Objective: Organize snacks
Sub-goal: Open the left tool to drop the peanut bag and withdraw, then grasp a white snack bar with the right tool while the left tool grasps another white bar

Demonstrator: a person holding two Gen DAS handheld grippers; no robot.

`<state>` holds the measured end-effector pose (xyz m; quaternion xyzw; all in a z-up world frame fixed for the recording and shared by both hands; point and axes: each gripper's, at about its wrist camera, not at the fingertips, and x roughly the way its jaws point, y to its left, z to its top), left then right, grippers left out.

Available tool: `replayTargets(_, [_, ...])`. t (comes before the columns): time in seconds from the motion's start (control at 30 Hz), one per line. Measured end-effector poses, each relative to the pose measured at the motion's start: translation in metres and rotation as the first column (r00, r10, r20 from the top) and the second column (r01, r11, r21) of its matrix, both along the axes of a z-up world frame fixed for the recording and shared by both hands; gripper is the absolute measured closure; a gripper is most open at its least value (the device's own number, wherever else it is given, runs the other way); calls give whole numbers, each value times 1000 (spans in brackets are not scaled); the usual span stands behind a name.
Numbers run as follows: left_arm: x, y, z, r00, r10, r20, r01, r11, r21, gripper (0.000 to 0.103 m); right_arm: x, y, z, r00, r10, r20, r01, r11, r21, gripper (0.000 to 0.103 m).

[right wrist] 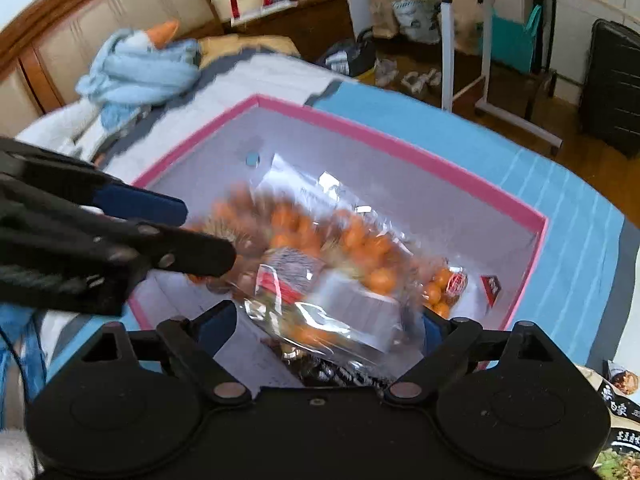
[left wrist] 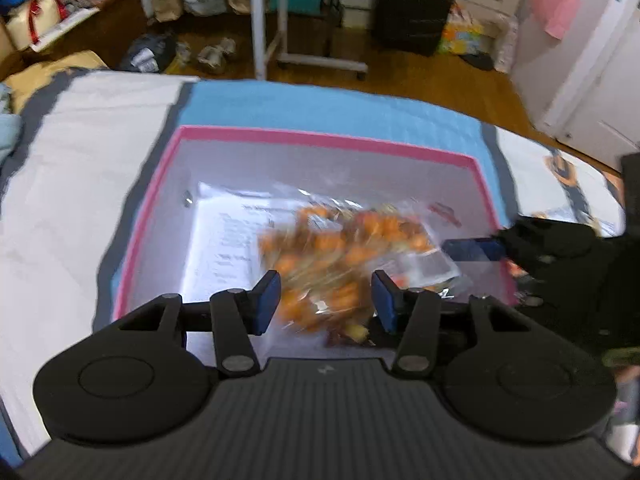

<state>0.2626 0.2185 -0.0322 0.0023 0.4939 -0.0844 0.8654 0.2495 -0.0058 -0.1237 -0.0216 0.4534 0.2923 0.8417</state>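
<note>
Hanging over the pink-rimmed box (left wrist: 320, 136), both grippers flank a clear bag of orange snacks (right wrist: 320, 264). Left gripper (left wrist: 325, 300): jaws partway open, bag betw. them, contact unclear. Right gripper (right wrist: 326, 332): jaws wide, bag betw. them, grip unclear w/ blur.

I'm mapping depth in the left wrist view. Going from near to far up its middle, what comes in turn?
Left gripper → clear bag of orange snacks → printed sheet → pink box's far rim → blue bedcover → wooden floor.
</note>
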Motion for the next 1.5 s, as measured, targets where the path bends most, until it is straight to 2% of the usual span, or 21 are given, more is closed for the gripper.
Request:
replayTargets(0.07, [-1, 1, -3, 1000, 24, 18, -24, 1000, 18, 55, -2, -2, 4, 1000, 26, 16, -26, 1000, 11, 11])
replayTargets(0.13, [-6, 2, 2, 998, 39, 46, -39, 999, -1, 53, -7, -9, 12, 999, 32, 34, -32, 999, -10, 11])
replayTargets(0.3, [-32, -18, 34, 989, 17, 145, -10, 999, -52, 53, -28, -58, 54, 993, 52, 106, -53, 999, 6, 11])
replayTargets(0.4, [-54, -43, 56, 980, -40, 193, 50, 997, -50, 49, -49, -101, 86, 983, 42, 179, -45, 999, 10, 11])
replayTargets(0.5, [-75, -72, 69, 969, -122, 214, 136, 989, -51, 46, -73, -137, 105, 966, 25, 259, -19, 999, -26, 11])
replayTargets(0.6, [-89, -102, 71, 954, -220, 206, 236, 970, -55, 45, -97, -177, 113, 949, -27, 314, 47, 997, -56, 11])
replayTargets(0.67, [-95, -124, 67, 936, -291, 196, 305, 951, -46, 44, -106, -202, 115, 947, -72, 314, 96, 993, -61, 11])
replayTargets(0.87, [-99, -174, 42, 901, -411, 139, 419, 907, -33, 43, -122, -259, 100, 937, -206, 282, 230, 972, -54, 11])
replayTargets(1.13, [-67, -240, 16, 889, -449, 89, 453, 891, -35, 43, -124, -302, 55, 917, -311, 249, 343, 934, -98, 14])
replayTargets(1.23, [-44, -265, 9, 895, -441, 70, 445, 894, -52, 43, -119, -319, 41, 912, -315, 263, 361, 921, -146, 18])
replayTargets(1.37, [-17, -304, -4, 884, -464, 52, 467, 881, -74, 43, -100, -341, 23, 918, -294, 268, 356, 907, -226, 28])
replayTargets(1.5, [-1, -351, -20, 836, -546, 46, 548, 835, -44, 44, -77, -368, 5, 948, -214, 234, 279, 912, -300, 37])
